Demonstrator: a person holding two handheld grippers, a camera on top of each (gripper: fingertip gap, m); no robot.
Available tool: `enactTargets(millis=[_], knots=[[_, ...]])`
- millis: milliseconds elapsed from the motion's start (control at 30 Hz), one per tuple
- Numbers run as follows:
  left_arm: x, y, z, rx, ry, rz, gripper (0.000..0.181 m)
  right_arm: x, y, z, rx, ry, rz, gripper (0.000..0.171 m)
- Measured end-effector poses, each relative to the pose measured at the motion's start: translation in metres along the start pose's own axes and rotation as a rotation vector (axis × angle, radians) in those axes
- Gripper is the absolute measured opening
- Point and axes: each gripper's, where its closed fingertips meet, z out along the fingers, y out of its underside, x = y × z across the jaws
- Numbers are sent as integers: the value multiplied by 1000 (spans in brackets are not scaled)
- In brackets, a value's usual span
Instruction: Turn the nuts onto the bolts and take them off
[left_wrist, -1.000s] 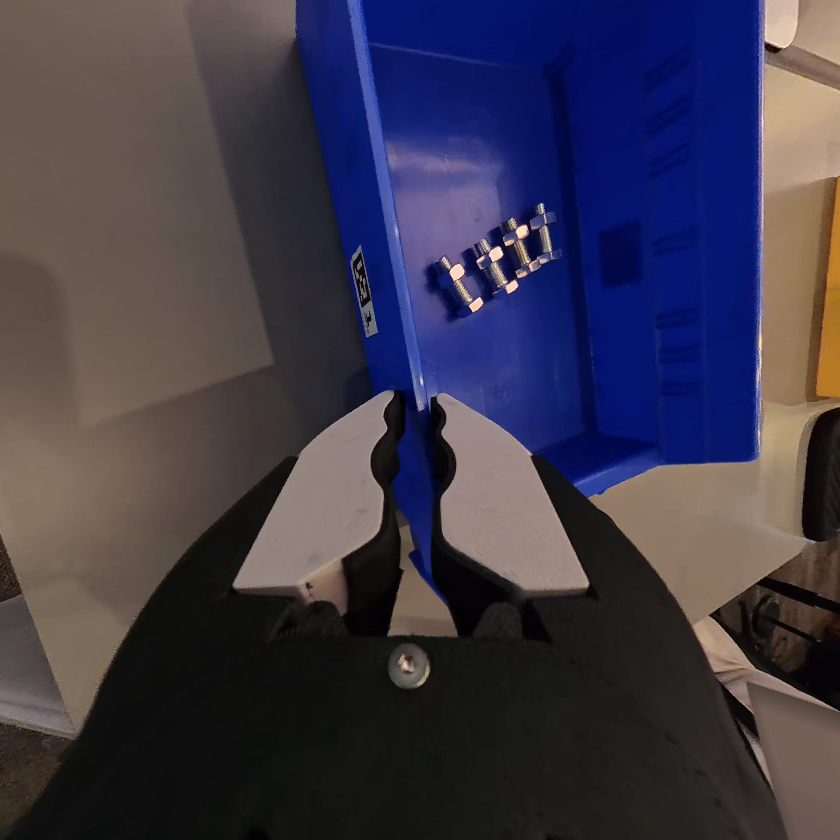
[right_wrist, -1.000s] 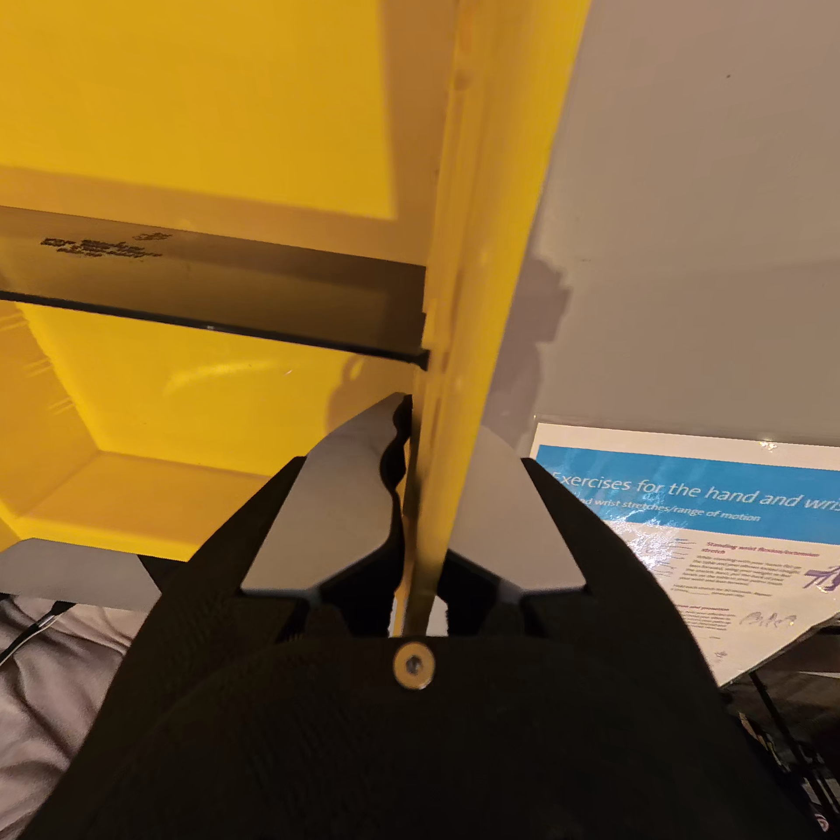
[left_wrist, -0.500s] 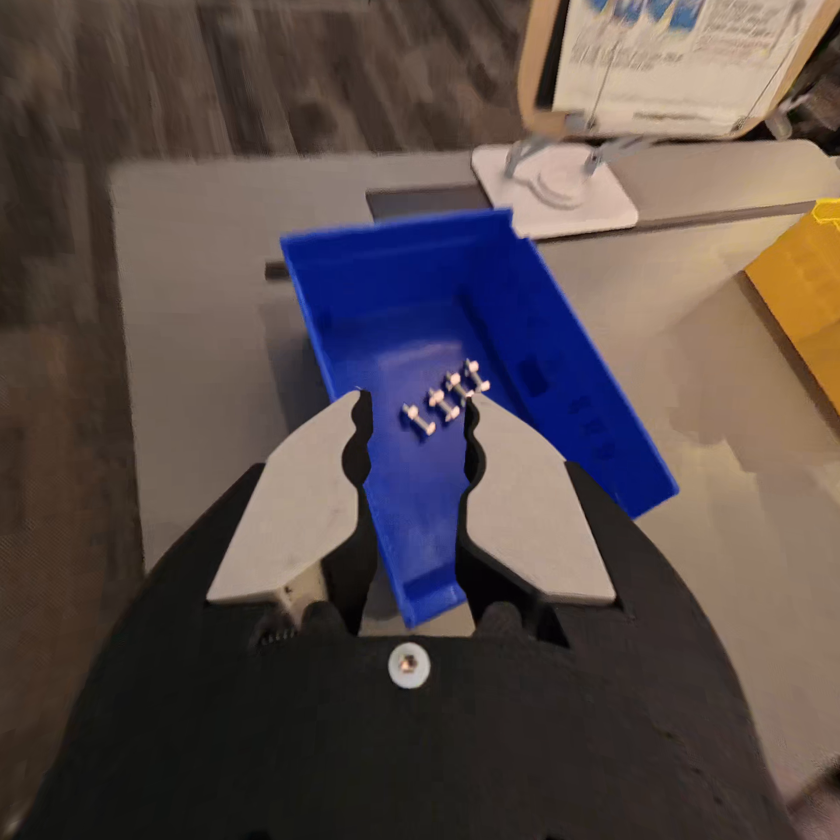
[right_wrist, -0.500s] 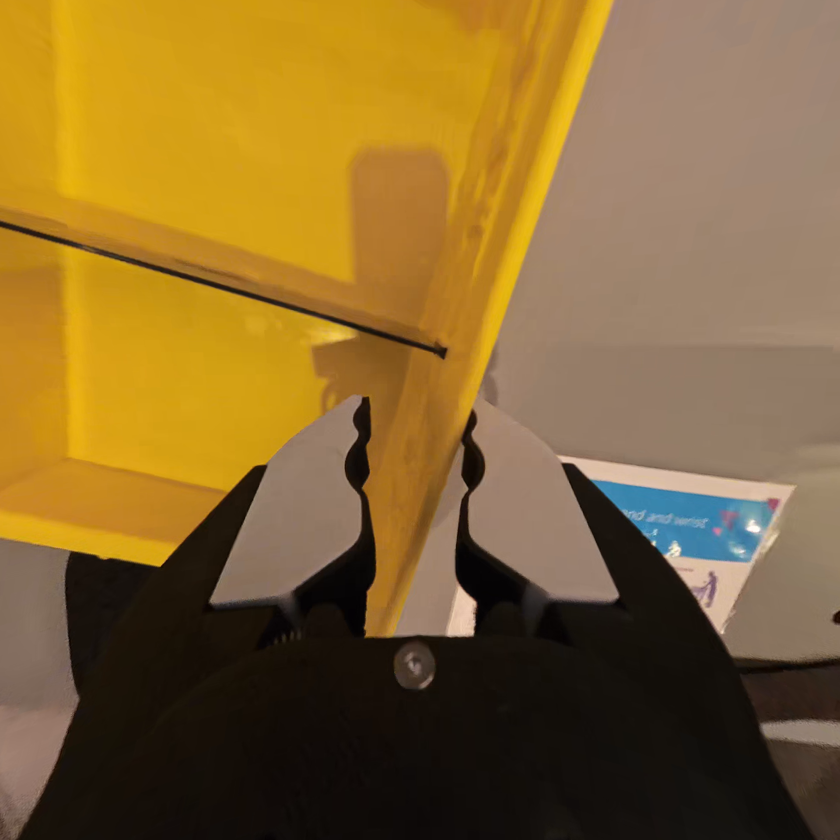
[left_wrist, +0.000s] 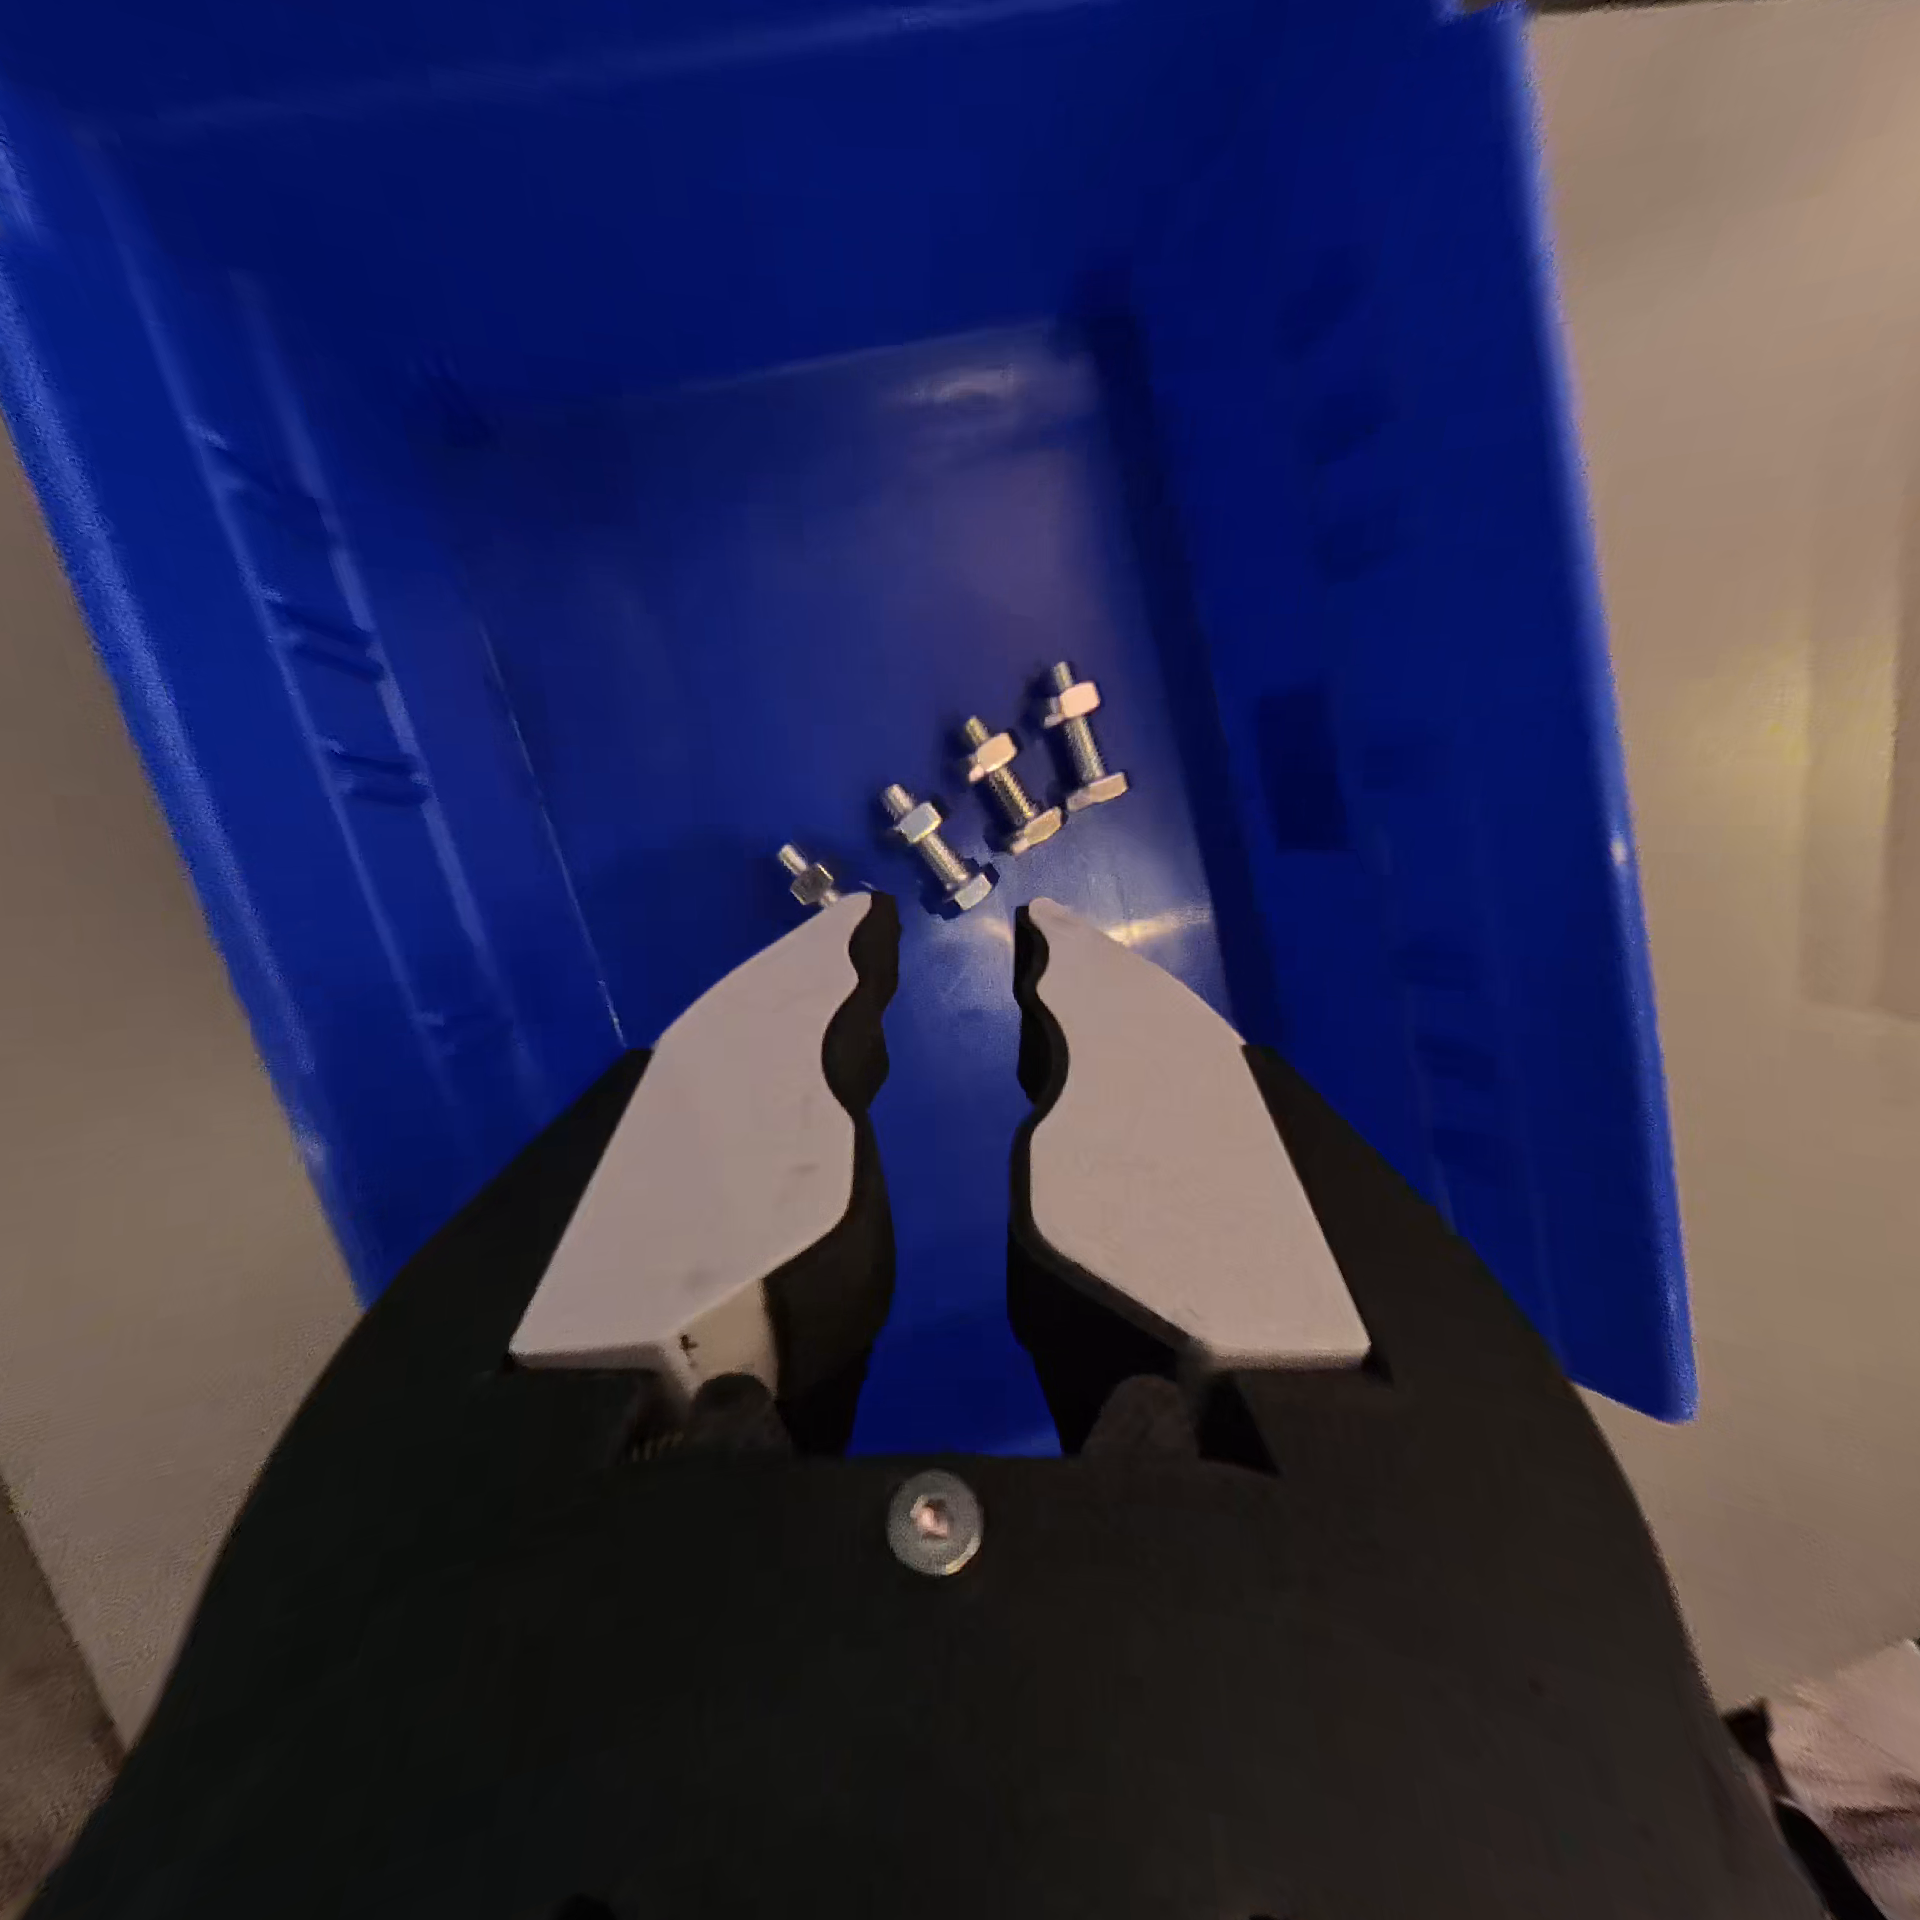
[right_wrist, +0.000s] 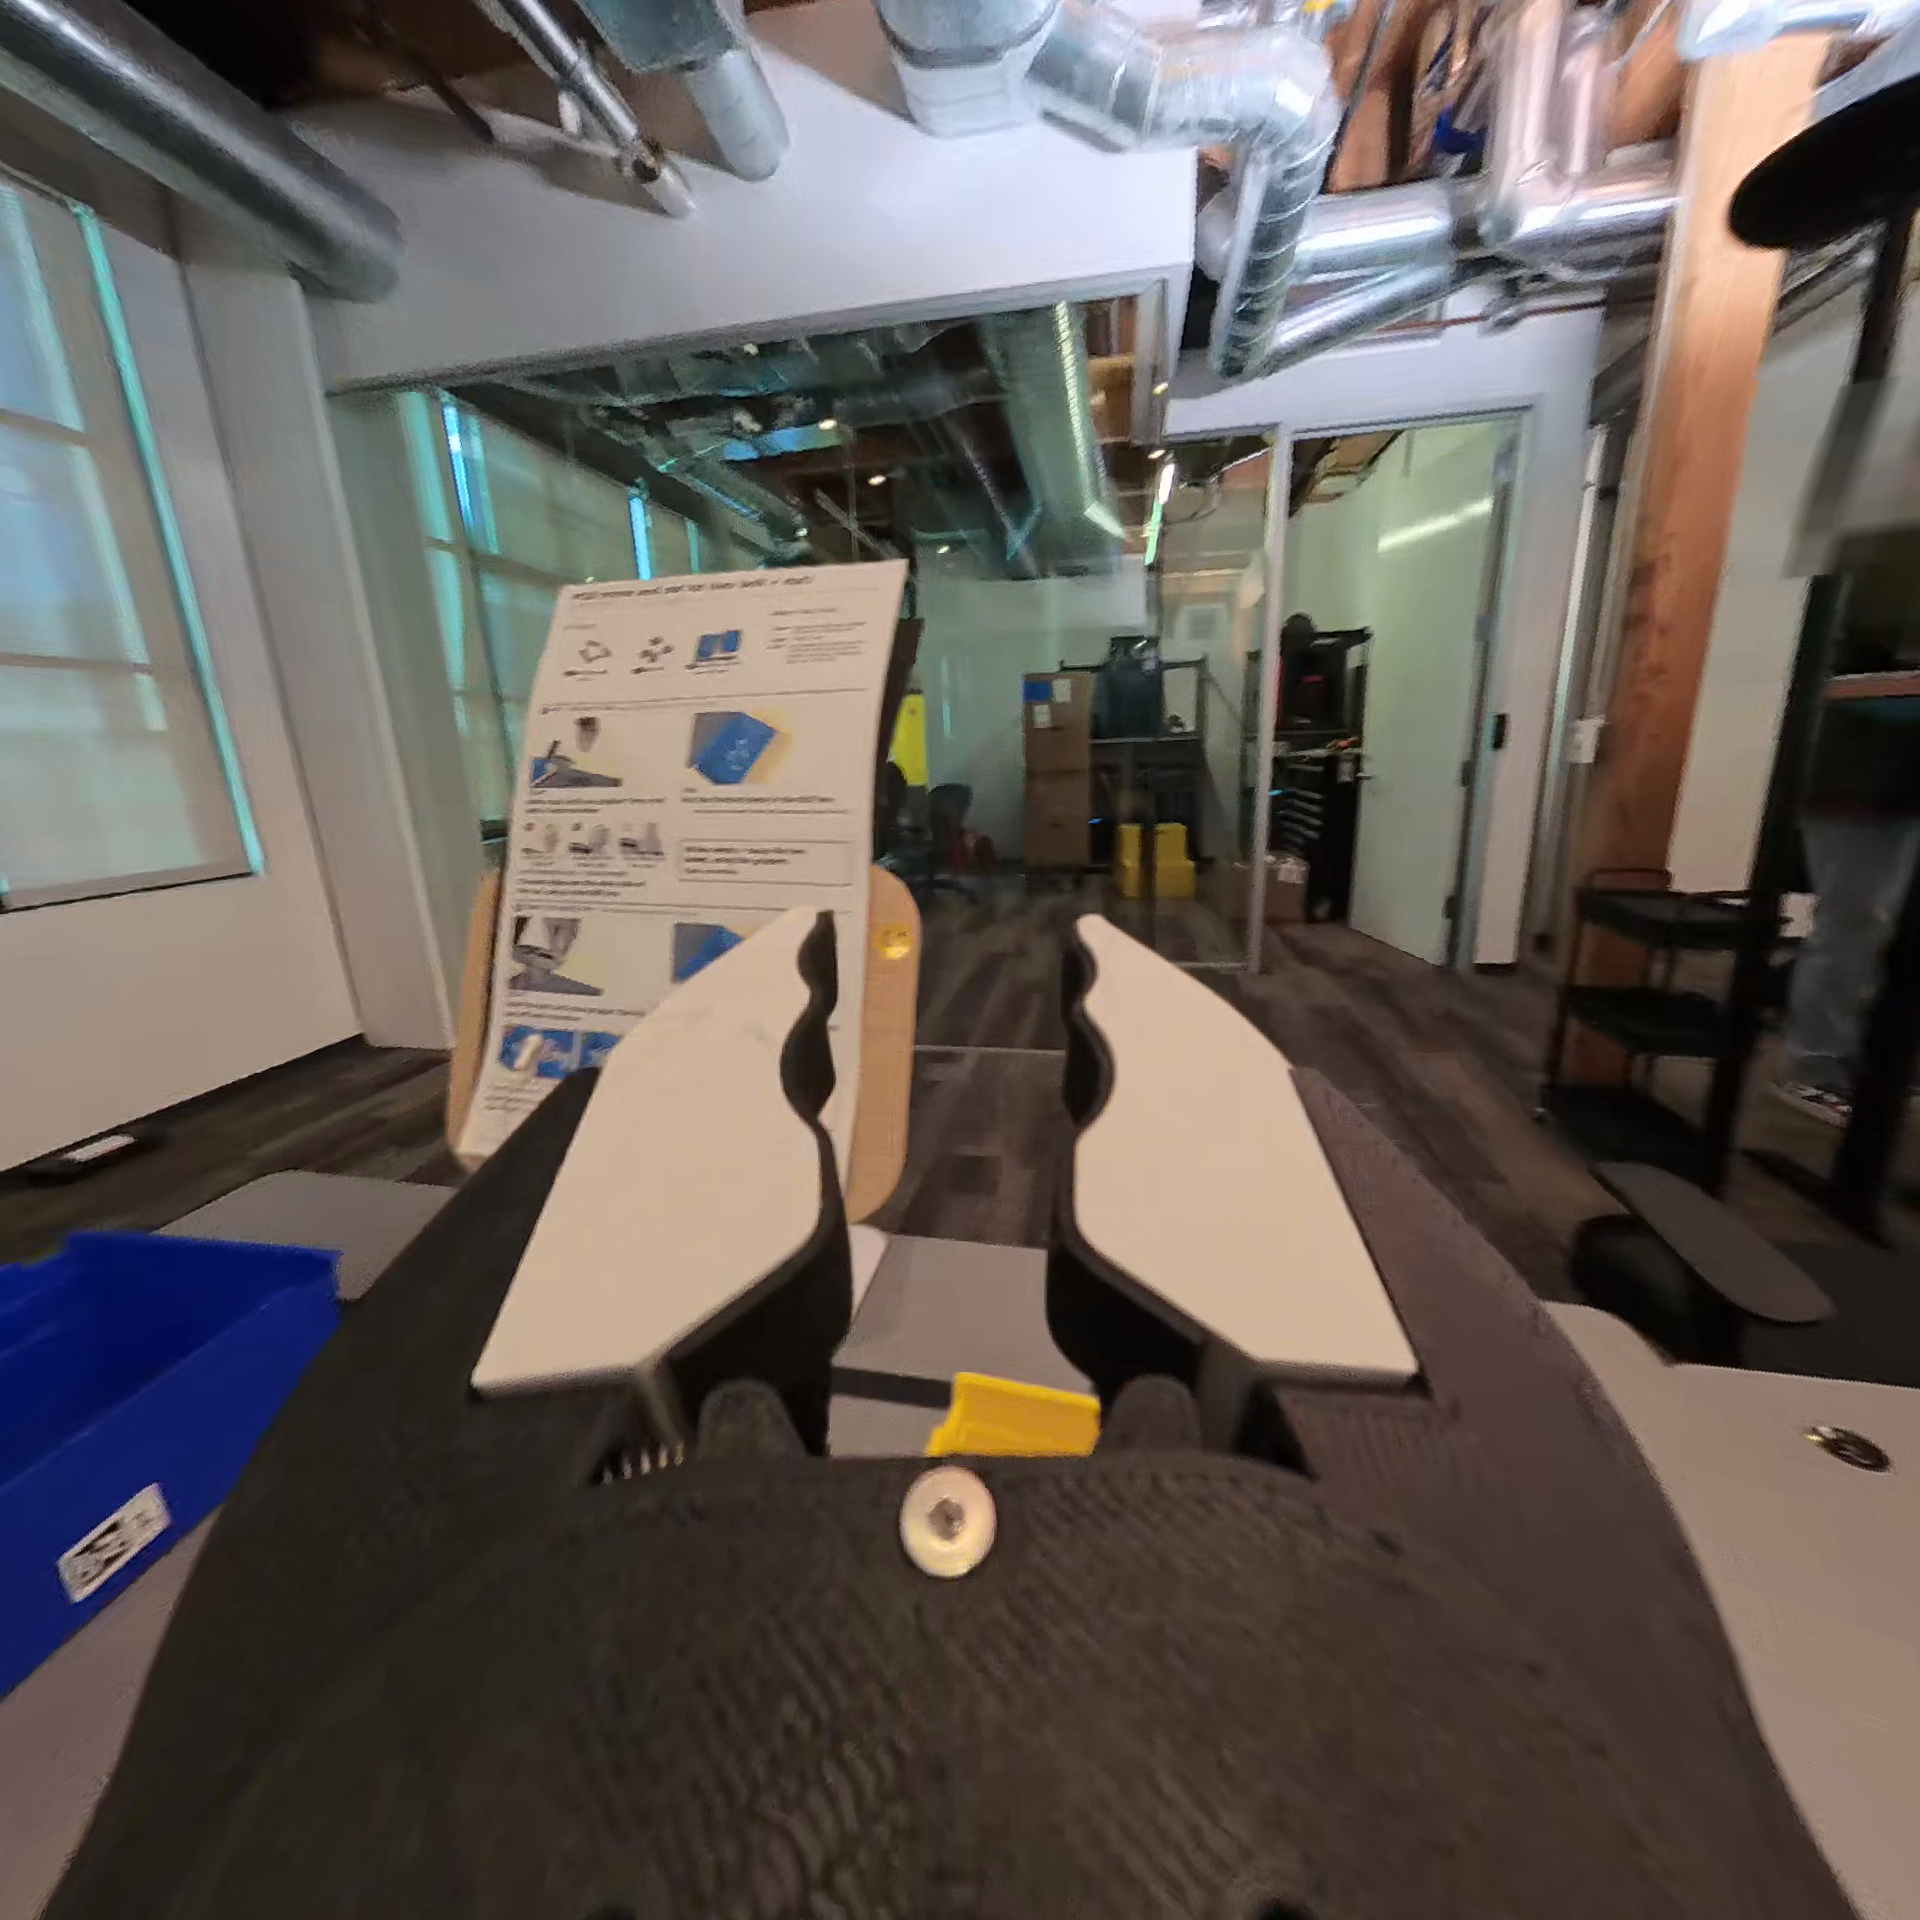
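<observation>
Left tool (left_wrist: 954, 906) over the deep blue plastic bin (left_wrist: 727, 436), jaws apart, nothing between them. Four small silver bolts (left_wrist: 951, 800), each with a hex nut threaded on, lie in a slanted row on the bin floor just beyond the fingertips; the leftmost is partly hidden behind the left fingertip (left_wrist: 842, 920)

Risks, as I judge them:
- bolts lie close together, so a wide closing could catch two or knock a neighbour away
- smooth bin floor, round shanks: a nudge may roll one out of line
- pinching on the threads rather than the head could let it twist loose

Right tool (right_wrist: 951, 945) raised and level, jaws apart, empty, pointing away from the bin across the room

Pale grey table (right_wrist: 1766, 1558) carries the bin; a corner of a yellow plastic bin (right_wrist: 1013, 1413) shows beside it, a printed instruction sheet on a wooden stand (right_wrist: 707, 790) behind. Open office beyond: windows, exposed silver ducts (right_wrist: 1278, 156), glass partitions, dark floor
</observation>
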Motion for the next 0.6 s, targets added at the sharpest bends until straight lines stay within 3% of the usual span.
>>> enactTargets(millis=[133,333,600], knots=[[-7,14,22,-112,-18,-42,33,-32,22,16,-117,-129,90,44],[-17,23,40,-192,-74,-74,34,-56,46,24,-148,-261,188,44],[-26,34,57,-273,-91,-106,23,-64,83,36,-296,-339,139,43]])
